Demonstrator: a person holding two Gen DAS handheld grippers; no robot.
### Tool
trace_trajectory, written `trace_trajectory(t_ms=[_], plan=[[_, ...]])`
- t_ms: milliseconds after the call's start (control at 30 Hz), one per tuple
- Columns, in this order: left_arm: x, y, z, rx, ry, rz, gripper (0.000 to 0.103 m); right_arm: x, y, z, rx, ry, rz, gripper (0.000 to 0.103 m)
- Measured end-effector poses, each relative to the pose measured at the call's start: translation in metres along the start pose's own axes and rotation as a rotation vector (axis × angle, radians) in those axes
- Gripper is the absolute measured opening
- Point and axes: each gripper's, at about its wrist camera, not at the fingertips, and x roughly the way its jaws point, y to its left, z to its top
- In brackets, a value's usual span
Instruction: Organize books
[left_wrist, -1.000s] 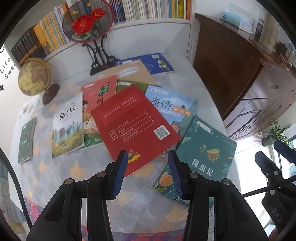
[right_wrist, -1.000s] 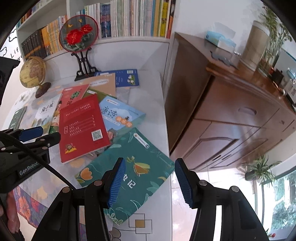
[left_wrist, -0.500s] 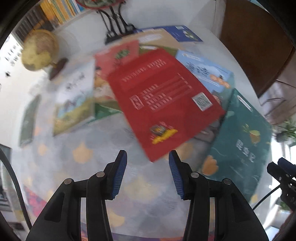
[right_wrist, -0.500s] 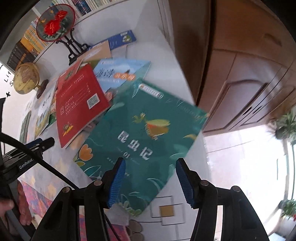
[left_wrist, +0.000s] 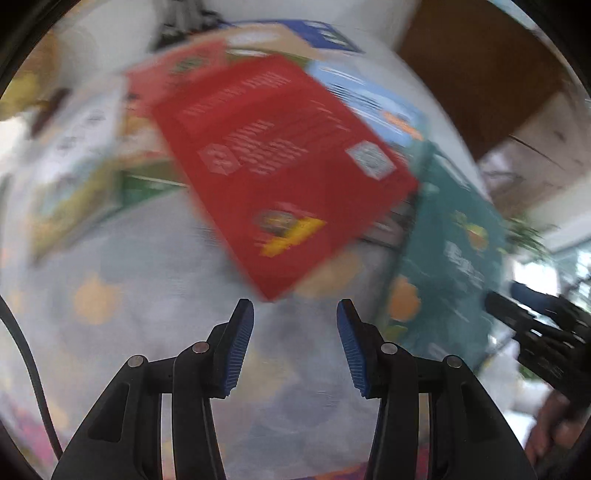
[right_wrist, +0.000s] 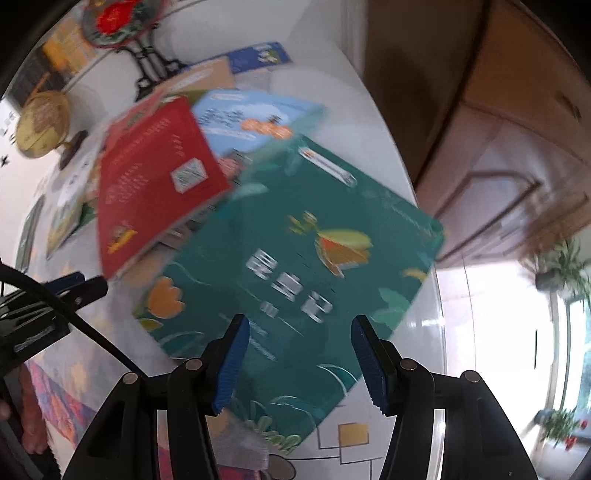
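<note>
Several books lie overlapping on a patterned tablecloth (left_wrist: 147, 288). A red book (left_wrist: 284, 173) lies on top of the pile, its near corner just ahead of my left gripper (left_wrist: 291, 314), which hangs open above the cloth with nothing between its blue pads. A dark green book (right_wrist: 303, 273) with a flower cover lies at the table's right edge, also seen as the green book (left_wrist: 450, 266). My right gripper (right_wrist: 297, 325) is open right above its near half, pointing steeply down. A light blue book (right_wrist: 255, 118) sits behind, partly under the red book (right_wrist: 155, 177). Both views are motion-blurred.
A globe (right_wrist: 42, 123) and a round fan on a black stand (right_wrist: 122, 22) are at the table's back. A brown wooden cabinet (right_wrist: 498, 110) rises right of the table. More books lie left of the red one (left_wrist: 74, 170). A person's hand (right_wrist: 33, 417) shows at lower left.
Both grippers have come down and tilted toward the table; the books now fill the views. The shelf with upright books has dropped out of sight. Jaws look unchanged.
</note>
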Motion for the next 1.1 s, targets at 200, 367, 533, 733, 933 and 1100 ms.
trace_trajectory(t_ms=[200, 367, 533, 733, 933, 1100], plan=[[0.021, -0.029, 0.007, 0.098, -0.025, -0.214, 0.044, 0.012, -0.029, -0.012, 0.133, -0.026, 0.007, 0.056], [0.04, -0.043, 0.021, 0.114, 0.008, -0.293, 0.044, 0.018, -0.048, -0.006, 0.217, -0.048, 0.011, 0.056], [0.043, -0.05, 0.028, 0.12, 0.01, -0.31, 0.044, 0.022, -0.06, -0.003, 0.256, -0.031, 0.049, 0.056], [0.039, -0.048, 0.022, 0.097, 0.009, -0.363, 0.044, 0.022, -0.063, -0.004, 0.192, -0.026, 0.082, 0.056], [0.007, -0.039, -0.027, 0.044, -0.012, -0.45, 0.044, 0.021, -0.063, -0.009, 0.073, 0.021, 0.186, 0.057], [-0.002, -0.034, -0.081, -0.01, 0.001, -0.392, 0.044, 0.016, -0.025, -0.032, -0.113, 0.089, 0.226, 0.057]])
